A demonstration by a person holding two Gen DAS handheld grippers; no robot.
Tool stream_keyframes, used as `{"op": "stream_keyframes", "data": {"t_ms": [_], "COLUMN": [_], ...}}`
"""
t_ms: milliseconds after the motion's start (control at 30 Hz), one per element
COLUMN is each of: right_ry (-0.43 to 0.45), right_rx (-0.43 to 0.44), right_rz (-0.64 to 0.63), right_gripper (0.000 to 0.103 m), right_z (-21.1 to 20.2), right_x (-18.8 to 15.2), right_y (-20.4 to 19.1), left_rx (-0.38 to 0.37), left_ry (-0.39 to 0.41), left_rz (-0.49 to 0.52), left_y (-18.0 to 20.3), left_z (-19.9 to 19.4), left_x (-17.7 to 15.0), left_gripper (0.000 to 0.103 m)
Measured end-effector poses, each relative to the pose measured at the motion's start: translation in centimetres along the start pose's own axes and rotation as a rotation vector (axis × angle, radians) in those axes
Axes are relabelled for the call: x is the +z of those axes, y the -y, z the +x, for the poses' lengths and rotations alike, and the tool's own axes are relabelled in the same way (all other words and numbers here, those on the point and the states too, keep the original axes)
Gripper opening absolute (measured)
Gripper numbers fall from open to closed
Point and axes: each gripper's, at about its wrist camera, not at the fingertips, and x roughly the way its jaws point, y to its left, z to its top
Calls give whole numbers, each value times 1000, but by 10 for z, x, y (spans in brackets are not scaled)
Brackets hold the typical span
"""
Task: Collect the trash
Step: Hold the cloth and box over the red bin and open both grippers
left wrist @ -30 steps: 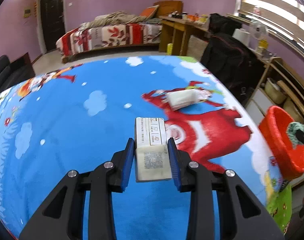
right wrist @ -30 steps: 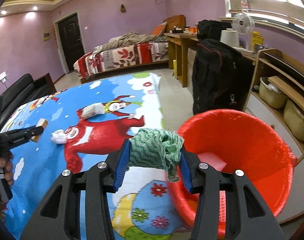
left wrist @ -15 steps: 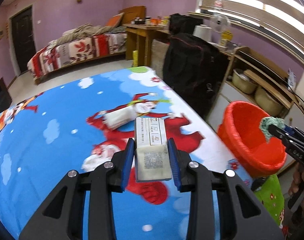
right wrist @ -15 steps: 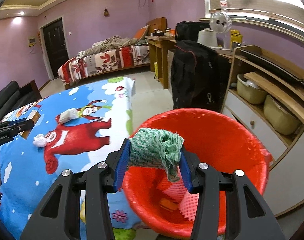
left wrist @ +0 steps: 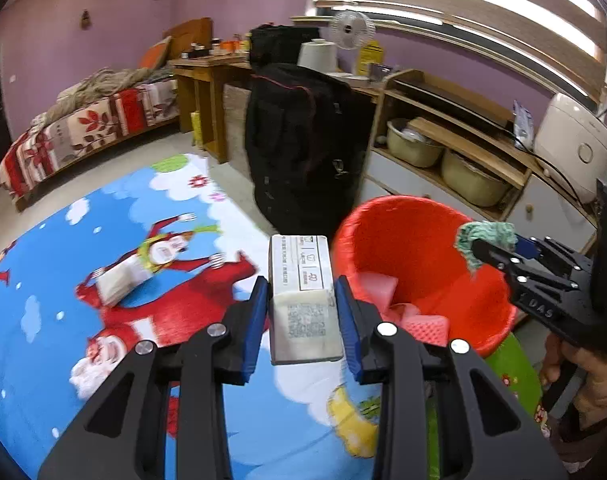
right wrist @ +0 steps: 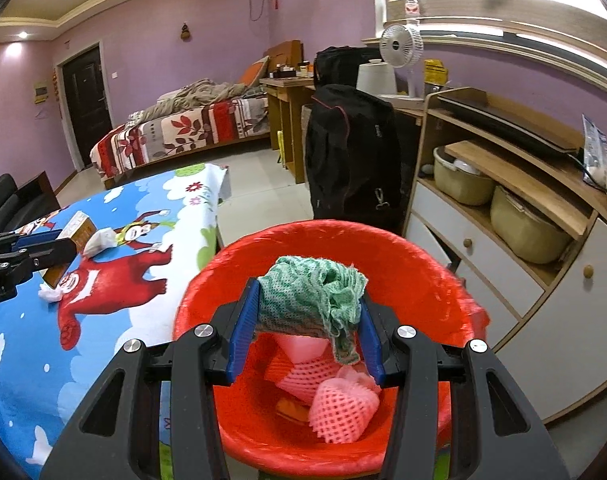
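Note:
My left gripper (left wrist: 302, 308) is shut on a small white carton (left wrist: 301, 284) and holds it above the table's right part, just left of the red bin (left wrist: 399, 216). My right gripper (right wrist: 309, 320) is shut on a crumpled green cloth (right wrist: 311, 296) and holds it over the red bin (right wrist: 423, 276). The bin holds pink foam netting (right wrist: 343, 404). A white tissue pack (left wrist: 119, 278) and a crumpled white tissue (left wrist: 83, 370) lie on the blue cartoon tablecloth (left wrist: 55, 264). The right gripper with the cloth (left wrist: 483, 236) shows in the left wrist view.
A black bag (right wrist: 351, 152) stands on the floor behind the bin. A wooden cabinet (right wrist: 515, 216) with pots stands to the right. A bed (right wrist: 183, 128) and a desk (right wrist: 287, 92) are at the back.
Both grippers have swung right toward the bin. The right gripper with the cloth now hangs over the bin's opening; the left gripper with the carton has come up beside the bin's rim.

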Motion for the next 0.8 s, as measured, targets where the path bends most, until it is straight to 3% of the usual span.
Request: {"op": "stream_keyframes", "data": {"t_ms": [800], "right_ry": [57], "right_rx": [-53], "right_rz": [24], "right_gripper": [48], "right_z": [-6], "right_x": [19], "right_y": [41], "left_rx": [-132], "left_ry": [-14], "left_rz": [83], "left_y": [71], "left_z": [30], "left_x": [31], "left_gripper": [34]}}
